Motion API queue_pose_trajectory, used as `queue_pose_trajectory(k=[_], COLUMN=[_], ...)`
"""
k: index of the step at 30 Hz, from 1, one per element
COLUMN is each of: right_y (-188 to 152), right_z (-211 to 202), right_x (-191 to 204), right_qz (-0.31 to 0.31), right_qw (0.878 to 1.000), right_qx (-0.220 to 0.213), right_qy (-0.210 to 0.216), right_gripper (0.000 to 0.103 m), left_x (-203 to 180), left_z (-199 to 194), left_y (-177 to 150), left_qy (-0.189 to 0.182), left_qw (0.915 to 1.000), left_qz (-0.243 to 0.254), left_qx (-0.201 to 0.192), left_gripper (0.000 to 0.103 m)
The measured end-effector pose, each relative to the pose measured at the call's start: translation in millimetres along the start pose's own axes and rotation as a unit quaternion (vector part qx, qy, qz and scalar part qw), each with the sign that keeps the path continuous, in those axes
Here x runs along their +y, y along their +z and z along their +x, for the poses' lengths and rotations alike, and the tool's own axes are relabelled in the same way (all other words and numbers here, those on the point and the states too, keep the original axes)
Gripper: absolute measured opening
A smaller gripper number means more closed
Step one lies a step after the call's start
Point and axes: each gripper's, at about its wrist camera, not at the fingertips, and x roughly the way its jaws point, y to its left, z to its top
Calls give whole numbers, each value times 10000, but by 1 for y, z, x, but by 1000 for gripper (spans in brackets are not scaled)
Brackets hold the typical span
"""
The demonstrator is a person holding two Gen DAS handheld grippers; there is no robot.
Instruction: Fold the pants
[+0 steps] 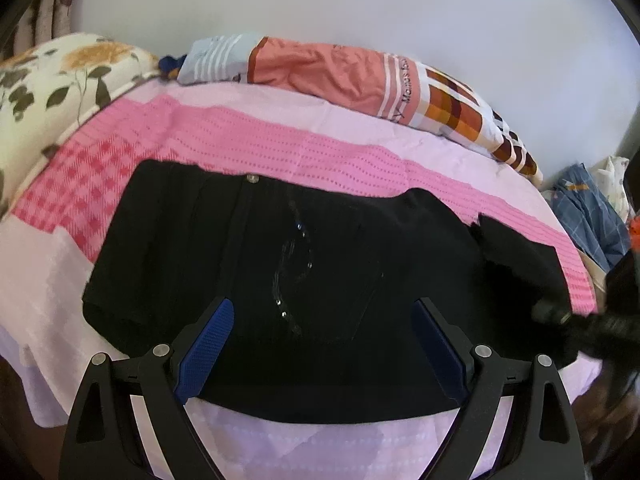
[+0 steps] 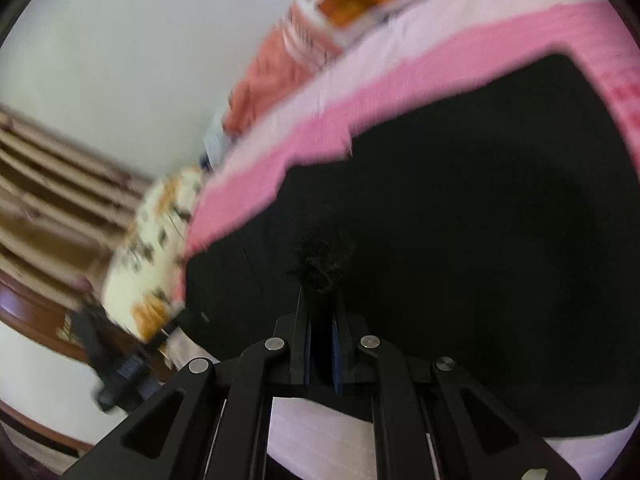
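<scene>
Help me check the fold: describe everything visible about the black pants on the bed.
The black pants look like dark denim, lying mostly flat across the pink-and-lilac bedspread. A metal button and faint rhinestone swirl show. The right gripper pinches a frayed edge; the open left gripper hovers over the near part.

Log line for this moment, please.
task: fold pants | left gripper: open, above black fabric pants | right gripper: shut on pants' frayed edge | surface: pink-and-lilac bedsheet

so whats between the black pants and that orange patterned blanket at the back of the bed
In the left wrist view, only bedding lies between the black pants and the orange patterned blanket: a bright pink knit band, then pale lilac sheet. No other item shows there.
</scene>
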Motion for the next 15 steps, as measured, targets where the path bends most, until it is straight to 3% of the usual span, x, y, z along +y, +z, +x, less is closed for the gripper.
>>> queue_pose_trajectory(k=[15], right_y=[-23], right_z=[19], right_x=[24], right_qz=[-726], right_qw=[9962], right_qx=[391], right_qy=[-278], right_gripper=[9], left_x=[-6], left_z=[5], left_y=[-7], left_qy=[-84], left_qw=[9999], left_qz=[43], left_qx=[92], left_gripper=[90])
